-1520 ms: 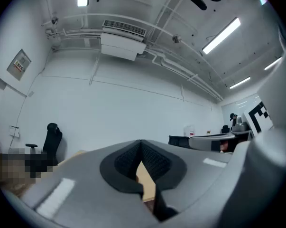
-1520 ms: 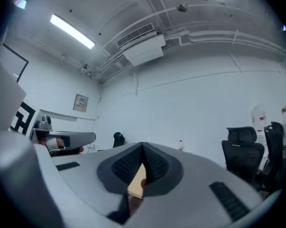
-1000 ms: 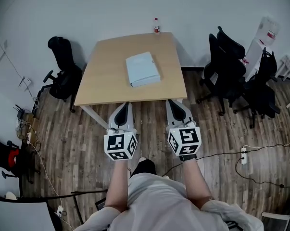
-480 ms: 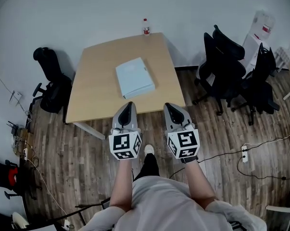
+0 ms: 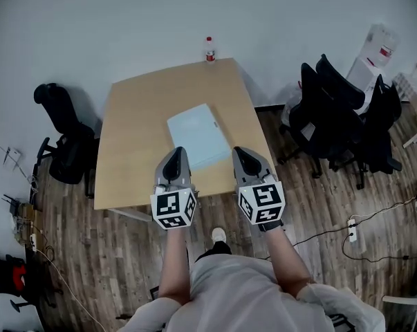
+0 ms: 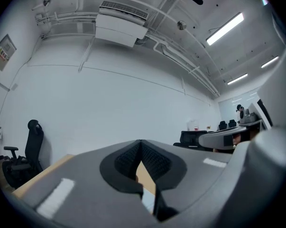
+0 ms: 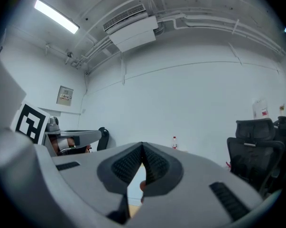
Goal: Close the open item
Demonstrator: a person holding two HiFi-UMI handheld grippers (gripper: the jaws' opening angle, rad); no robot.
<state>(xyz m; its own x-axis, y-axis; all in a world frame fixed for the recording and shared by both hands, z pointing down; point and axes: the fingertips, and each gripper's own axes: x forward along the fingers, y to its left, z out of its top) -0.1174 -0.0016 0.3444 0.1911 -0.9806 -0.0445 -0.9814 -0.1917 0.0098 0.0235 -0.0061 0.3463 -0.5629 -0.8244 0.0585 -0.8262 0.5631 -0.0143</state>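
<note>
A pale blue flat case point(image 5: 198, 135) lies near the middle of the wooden table point(image 5: 135, 130); from this height I cannot tell how its cover stands. My left gripper point(image 5: 175, 152) hangs over the table's front edge, just short of the case's near left corner. The right gripper point(image 5: 239, 151) hangs level with it by the case's near right corner. Both are shut with nothing held and touch nothing. In the left gripper view the left gripper point(image 6: 141, 142) shows its jaws meeting at the tip, and the right gripper point(image 7: 143, 145) shows the same in its own view.
A small bottle point(image 5: 209, 49) stands at the table's far edge by the white wall. One black office chair point(image 5: 59, 140) is left of the table and several black chairs point(image 5: 336, 116) crowd its right. Cables and a power strip point(image 5: 351, 231) lie on the wood floor.
I have stepped toward the table: it and the case now sit closer, and both grippers reach over its front edge instead of hanging over the floor. Both stay shut.
</note>
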